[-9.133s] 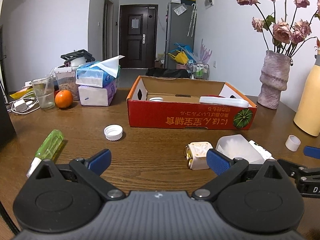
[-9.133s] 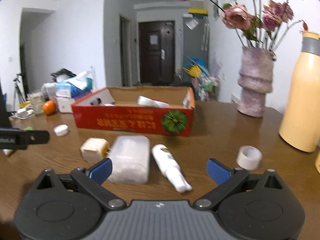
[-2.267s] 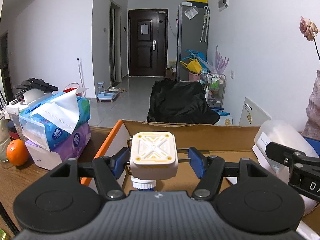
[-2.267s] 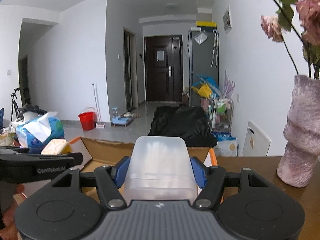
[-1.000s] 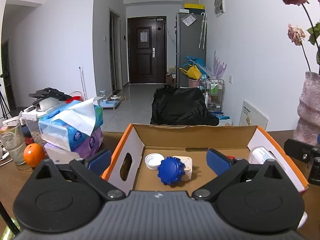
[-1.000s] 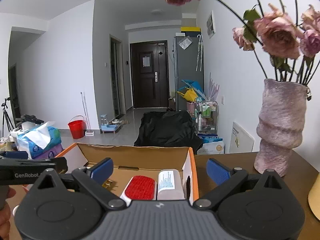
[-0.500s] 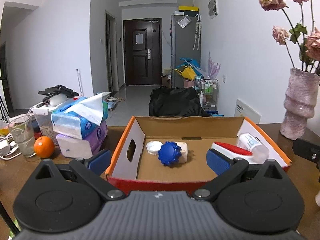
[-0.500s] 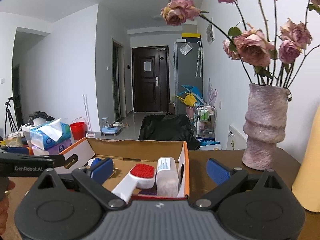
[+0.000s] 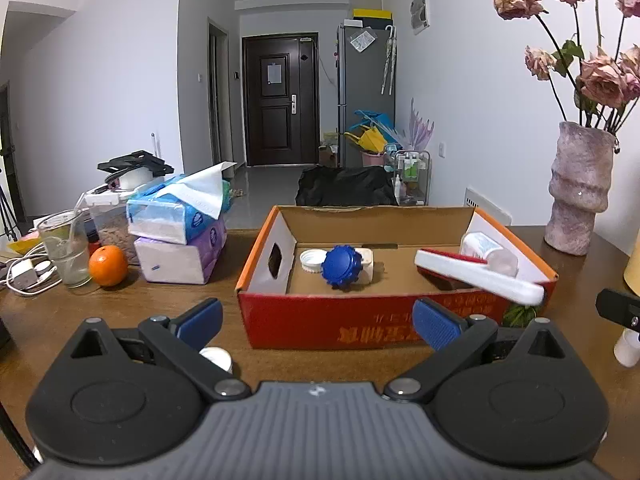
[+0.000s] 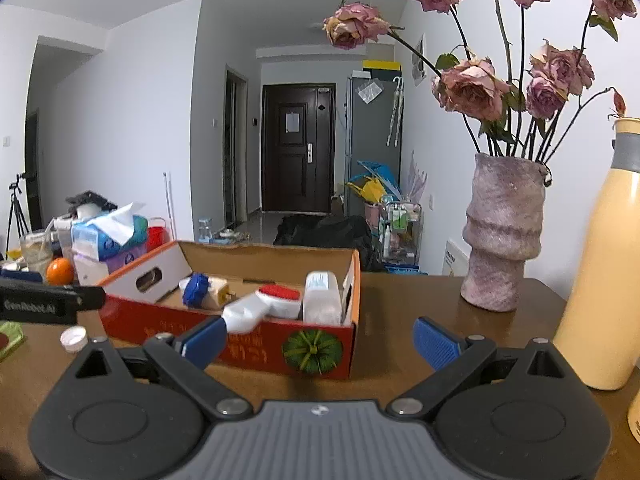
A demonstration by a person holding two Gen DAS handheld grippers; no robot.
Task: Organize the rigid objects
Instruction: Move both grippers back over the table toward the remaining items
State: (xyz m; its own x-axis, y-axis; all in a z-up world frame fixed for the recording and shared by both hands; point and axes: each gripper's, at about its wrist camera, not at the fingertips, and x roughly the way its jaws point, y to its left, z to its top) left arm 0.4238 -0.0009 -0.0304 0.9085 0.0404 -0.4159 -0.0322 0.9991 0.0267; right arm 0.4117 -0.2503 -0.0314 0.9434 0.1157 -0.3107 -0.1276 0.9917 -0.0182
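The red cardboard box (image 9: 360, 330) stands on the wooden table ahead of both grippers. Inside it lie a cream block with a blue cap (image 9: 344, 266), a white lid (image 9: 311, 259), a red-and-white brush (image 9: 476, 272) whose handle overhangs the front wall, and a clear container (image 9: 488, 250). My left gripper (image 9: 318, 320) is open and empty, just short of the box front. A white cap (image 9: 218, 356) sits on the table under its left finger. My right gripper (image 10: 320, 342) is open and empty, facing the box (image 10: 316, 350) and the brush (image 10: 260, 308).
Tissue packs (image 9: 180, 236), an orange (image 9: 107, 265) and a glass (image 9: 66, 252) stand left of the box. A vase of roses (image 10: 502, 232) and a tall yellow bottle (image 10: 600, 280) are on the right. A small white cylinder (image 9: 626, 346) lies at the right.
Both grippers have drawn back from the box, which now sits lower and farther off in each view. Both stay open and empty. The items remain in the box.
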